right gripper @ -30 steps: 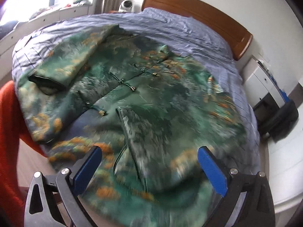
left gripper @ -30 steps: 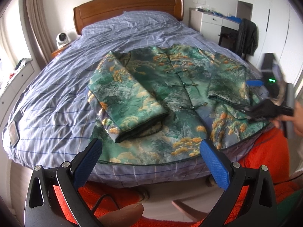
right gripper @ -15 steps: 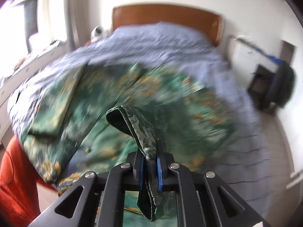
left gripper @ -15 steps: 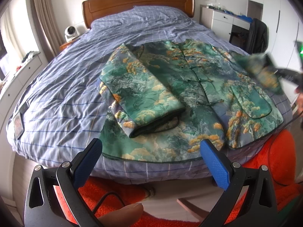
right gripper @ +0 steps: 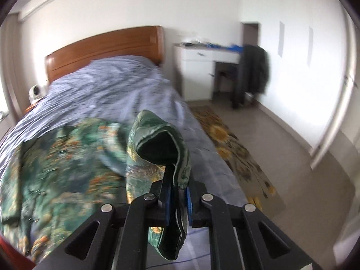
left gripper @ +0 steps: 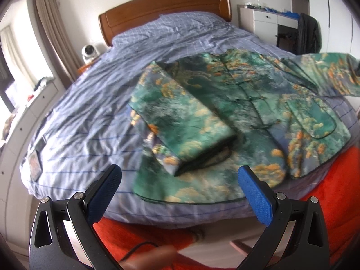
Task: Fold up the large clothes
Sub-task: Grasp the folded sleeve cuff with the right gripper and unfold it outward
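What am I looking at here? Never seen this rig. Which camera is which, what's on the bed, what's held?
No robot: a person holds a two-finger gripper in each hand, each with a fisheye camera looking along its fingers. The left wrist view shows the left gripper open and empty, facing the bed. On it lies a green patterned jacket, one sleeve already folded across the front. The right wrist view shows the right gripper shut on the other sleeve's cuff, lifted off the bed; the left view shows that sleeve stretched out at the right edge.
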